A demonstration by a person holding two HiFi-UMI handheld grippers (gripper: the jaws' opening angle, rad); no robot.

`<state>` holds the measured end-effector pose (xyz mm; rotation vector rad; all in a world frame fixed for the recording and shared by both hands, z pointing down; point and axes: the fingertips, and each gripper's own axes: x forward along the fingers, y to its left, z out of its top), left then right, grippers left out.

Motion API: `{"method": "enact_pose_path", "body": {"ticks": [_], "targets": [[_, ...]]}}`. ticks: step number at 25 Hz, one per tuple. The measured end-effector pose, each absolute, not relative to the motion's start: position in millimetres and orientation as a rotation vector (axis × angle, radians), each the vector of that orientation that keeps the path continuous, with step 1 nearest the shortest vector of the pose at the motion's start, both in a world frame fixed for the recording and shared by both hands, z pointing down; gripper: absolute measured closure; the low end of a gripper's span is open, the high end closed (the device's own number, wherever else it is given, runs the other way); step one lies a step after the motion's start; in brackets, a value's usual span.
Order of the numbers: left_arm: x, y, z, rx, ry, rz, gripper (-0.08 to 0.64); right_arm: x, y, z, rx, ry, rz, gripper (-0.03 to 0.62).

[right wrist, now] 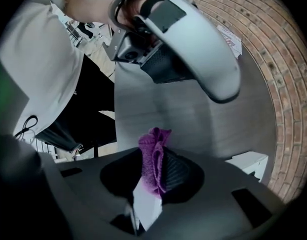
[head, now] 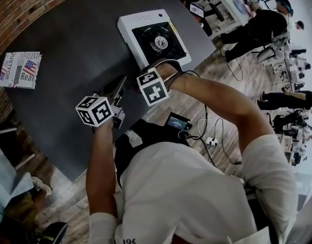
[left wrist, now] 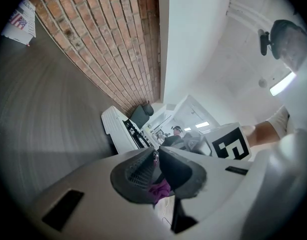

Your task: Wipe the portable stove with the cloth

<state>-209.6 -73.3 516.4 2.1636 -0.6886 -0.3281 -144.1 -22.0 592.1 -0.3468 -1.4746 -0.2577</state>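
Your right gripper (right wrist: 159,159) pinches the purple cloth (right wrist: 151,143) between its jaws. Your left gripper (left wrist: 156,155) has its jaws nearly together. The stove (head: 139,22) sits farther off, apart from both.

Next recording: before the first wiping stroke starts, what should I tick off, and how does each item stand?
1. Cloth gripped: ok. The right gripper is shut on the purple cloth.
2. Left gripper free: not ok. Its jaws are together on a purple scrap.
3. Cloth touching the portable stove: not ok. Both grippers are short of it.
4. Stove top clear: ok. Only the burner shows.
5. Booklet out of the way: ok. It lies far left on the table.
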Motion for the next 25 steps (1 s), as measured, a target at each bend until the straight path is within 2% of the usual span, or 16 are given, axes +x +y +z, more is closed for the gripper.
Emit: {"method": "enact_pose_path", "body": {"ticks": [6,25], "targets": [[-211,-81,518,2.159,-0.692,-0.333,0.518,-159,-36,562,-0.312,-1.549,-0.297,0.495],[-204,-114,519,2.130,-0.680,-0.396,0.518,-178,-222,531,0.174,-1.577,-0.574,0.495]]}}
